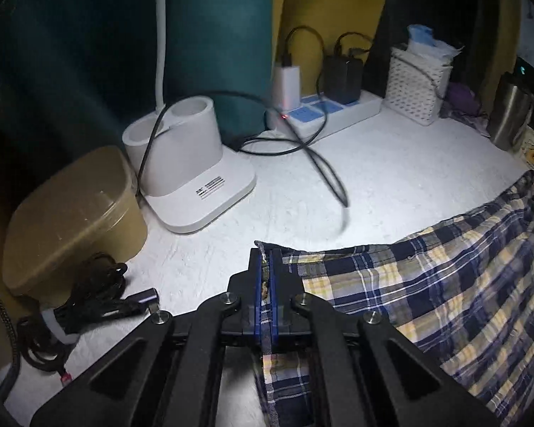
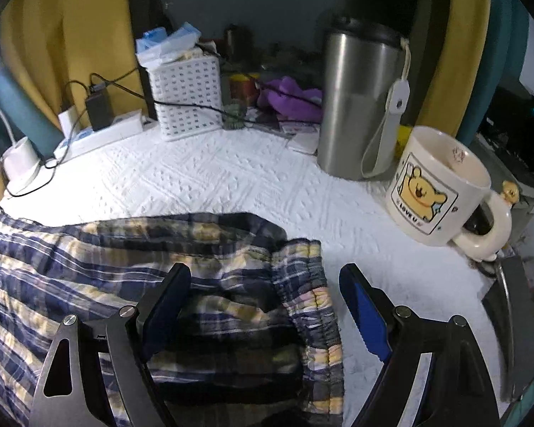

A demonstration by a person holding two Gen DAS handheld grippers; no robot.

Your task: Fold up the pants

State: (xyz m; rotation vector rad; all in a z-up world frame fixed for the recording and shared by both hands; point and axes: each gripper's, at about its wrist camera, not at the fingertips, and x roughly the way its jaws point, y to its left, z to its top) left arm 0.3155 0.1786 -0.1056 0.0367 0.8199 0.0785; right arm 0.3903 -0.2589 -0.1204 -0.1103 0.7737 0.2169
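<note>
one corner pinched, the other side waiting

the plaid pants (image 1: 427, 284) are spread on the white surface (image 1: 373, 163). a corner is clamped in the left gripper (image 1: 267, 259), ready to be lifted. the right gripper (image 2: 263, 284) is held wide apart over the waistband (image 2: 317, 295). a loose black cable (image 1: 324, 163), a mug (image 2: 441, 192) and a steel cup (image 2: 359, 106) are near and could be bumped.

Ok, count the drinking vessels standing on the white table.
2. The steel tumbler stands upright at the back right; the cartoon-bear mug stands just right of it, nearer the camera. More may be hidden in the clutter behind the white basket.
</note>
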